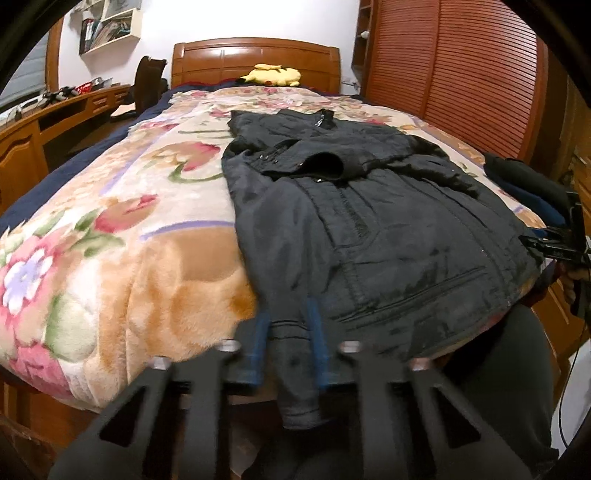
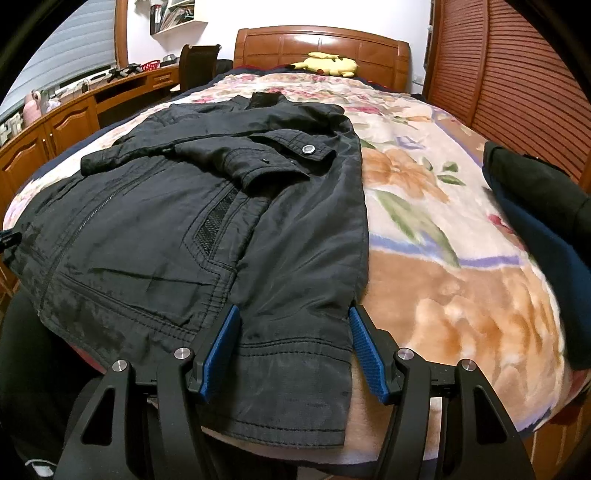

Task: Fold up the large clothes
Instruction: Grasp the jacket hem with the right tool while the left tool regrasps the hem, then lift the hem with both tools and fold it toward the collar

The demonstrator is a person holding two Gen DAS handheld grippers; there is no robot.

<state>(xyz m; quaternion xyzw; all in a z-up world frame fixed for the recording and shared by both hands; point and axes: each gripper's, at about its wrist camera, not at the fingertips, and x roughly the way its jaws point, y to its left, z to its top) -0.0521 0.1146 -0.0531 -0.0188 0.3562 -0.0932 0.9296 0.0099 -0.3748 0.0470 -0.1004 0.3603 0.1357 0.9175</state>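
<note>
One black jacket [image 1: 369,229] lies spread on the floral blanket [image 1: 110,221] of the bed, its collar toward the far headboard [image 1: 255,59] and its hem hanging over the near edge. One sleeve is folded across its chest.

In the left wrist view the near part is blurred. The left gripper [image 1: 290,332] has its two blue fingers [image 1: 260,343] drawn close together on the near-left corner of the jacket, and a strip of cloth hangs down between them, so they appear clamped on it; the blur hides the exact contact. At the right edge of that view the right gripper shows only as a dark, cut-off shape.

In the right wrist view the right gripper [image 2: 293,343] stands with its fingers [image 2: 221,350] well apart, one on each side of the jacket's near-right corner. Whether the pads touch the cloth I cannot tell; they do not squeeze it.

A pile of dark clothes [image 2: 535,229], black over navy, sits at the right edge of the bed, cut off by the frame, so the count in it is unclear. One yellow plush toy [image 2: 328,64] lies by the headboard. A wall shelf [image 2: 173,16] at far left holds books and papers too small to count. The wooden counter [image 2: 74,107] along the left wall carries small items that cannot be made out.
</note>
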